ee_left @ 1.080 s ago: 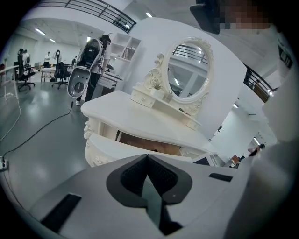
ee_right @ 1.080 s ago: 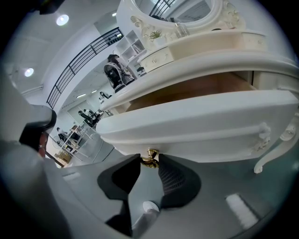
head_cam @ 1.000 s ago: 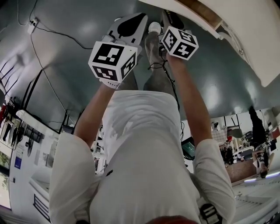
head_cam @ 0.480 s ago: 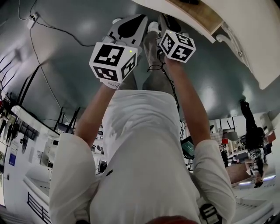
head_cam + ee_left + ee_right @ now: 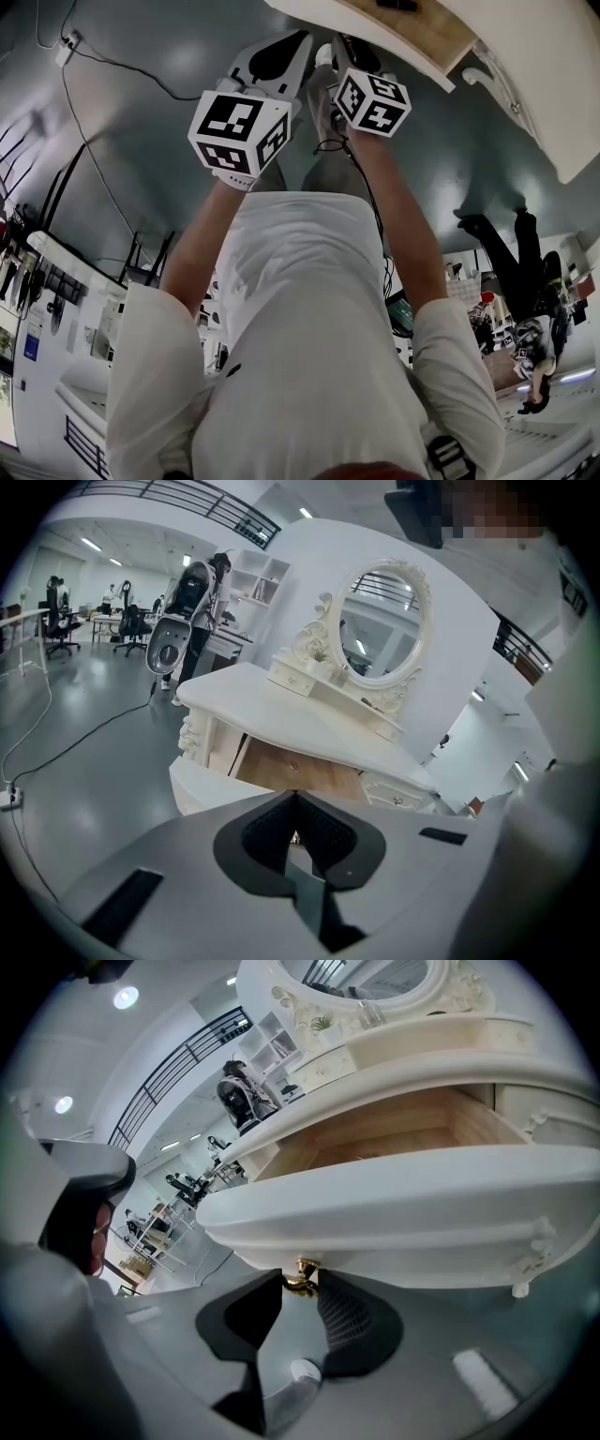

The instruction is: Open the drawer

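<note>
The person wears a white T-shirt (image 5: 309, 356) with short sleeves and grey trousers (image 5: 330, 173). The left gripper (image 5: 293, 797) and the right gripper (image 5: 300, 1279) have smooth, pale grey shells and dark, bumpy jaws. The left cube (image 5: 239, 131) and the right cube (image 5: 373, 98) are white with black square marks. A thin black cable (image 5: 378, 220) hangs by the right one.

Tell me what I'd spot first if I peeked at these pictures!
A fancy white dressing table with a big oval mirror on top fills the middle of the left gripper view. In the right gripper view its drawer stands open, bare wood inside, and the right tool pinches the little gold knob on the drawer's front. The left tool is shut on nothing, short of the table.
</note>
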The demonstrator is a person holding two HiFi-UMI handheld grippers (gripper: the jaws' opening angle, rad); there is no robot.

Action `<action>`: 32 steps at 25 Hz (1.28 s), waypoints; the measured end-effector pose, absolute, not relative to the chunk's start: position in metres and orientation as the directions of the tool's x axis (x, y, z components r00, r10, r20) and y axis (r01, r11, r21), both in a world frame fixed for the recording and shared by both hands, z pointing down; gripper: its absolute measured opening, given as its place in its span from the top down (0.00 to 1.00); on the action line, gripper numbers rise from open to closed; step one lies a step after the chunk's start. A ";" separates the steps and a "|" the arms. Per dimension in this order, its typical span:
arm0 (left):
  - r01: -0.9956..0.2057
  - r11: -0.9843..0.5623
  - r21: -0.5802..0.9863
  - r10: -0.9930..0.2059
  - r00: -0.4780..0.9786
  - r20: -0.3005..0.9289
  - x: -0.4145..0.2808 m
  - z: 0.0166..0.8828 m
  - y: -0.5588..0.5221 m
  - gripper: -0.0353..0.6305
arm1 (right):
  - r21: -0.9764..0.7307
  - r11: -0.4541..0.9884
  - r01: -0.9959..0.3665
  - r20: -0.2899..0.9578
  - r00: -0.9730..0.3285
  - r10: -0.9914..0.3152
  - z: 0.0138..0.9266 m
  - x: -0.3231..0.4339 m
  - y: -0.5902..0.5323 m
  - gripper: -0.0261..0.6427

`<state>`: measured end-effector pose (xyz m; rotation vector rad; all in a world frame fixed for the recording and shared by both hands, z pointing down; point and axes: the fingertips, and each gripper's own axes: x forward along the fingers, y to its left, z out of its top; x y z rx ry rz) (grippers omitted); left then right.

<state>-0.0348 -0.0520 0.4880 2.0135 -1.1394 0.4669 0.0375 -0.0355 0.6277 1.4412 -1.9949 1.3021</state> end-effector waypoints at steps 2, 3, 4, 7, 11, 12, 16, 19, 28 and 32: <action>-0.843 -0.313 0.437 -0.566 0.535 0.627 -0.036 0.487 -0.051 0.93 | -0.467 0.053 -0.883 0.720 -0.414 -0.556 0.628 0.037 -0.031 0.77; -0.843 -0.314 0.437 -0.567 0.535 0.626 -0.038 0.487 -0.049 0.93 | -0.466 0.054 -0.883 0.720 -0.414 -0.557 0.627 0.036 -0.027 0.77; -0.843 -0.314 0.436 -0.568 0.535 0.625 -0.041 0.486 -0.047 0.93 | -0.465 0.057 -0.883 0.719 -0.415 -0.557 0.627 0.034 -0.024 0.77; -0.845 -0.311 0.436 -0.571 0.532 0.625 -0.049 0.484 -0.041 0.93 | -0.463 0.067 -0.884 0.719 -0.420 -0.553 0.624 0.028 -0.015 0.77; -0.843 -0.310 0.440 -0.571 0.535 0.623 -0.053 0.482 -0.033 0.93 | -0.462 0.064 -0.884 0.727 -0.419 -0.545 0.624 0.023 -0.006 0.77; -0.842 -0.310 0.442 -0.571 0.536 0.621 -0.053 0.481 -0.032 0.93 | -0.461 0.063 -0.885 0.728 -0.417 -0.544 0.624 0.023 -0.004 0.77; -0.839 -0.315 0.444 -0.575 0.541 0.614 -0.056 0.478 -0.029 0.93 | -0.457 0.062 -0.887 0.731 -0.414 -0.543 0.625 0.021 0.000 0.77; -0.836 -0.321 0.444 -0.571 0.545 0.613 -0.058 0.477 -0.027 0.93 | -0.458 0.056 -0.887 0.733 -0.413 -0.541 0.625 0.019 0.004 0.77; -0.829 -0.344 0.441 -0.562 0.558 0.611 -0.069 0.474 -0.019 0.93 | -0.442 0.057 -0.895 0.739 -0.399 -0.542 0.623 0.011 0.020 0.77; -0.821 -0.359 0.443 -0.554 0.570 0.607 -0.070 0.470 -0.012 0.93 | -0.438 0.055 -0.897 0.748 -0.397 -0.532 0.624 0.007 0.032 0.77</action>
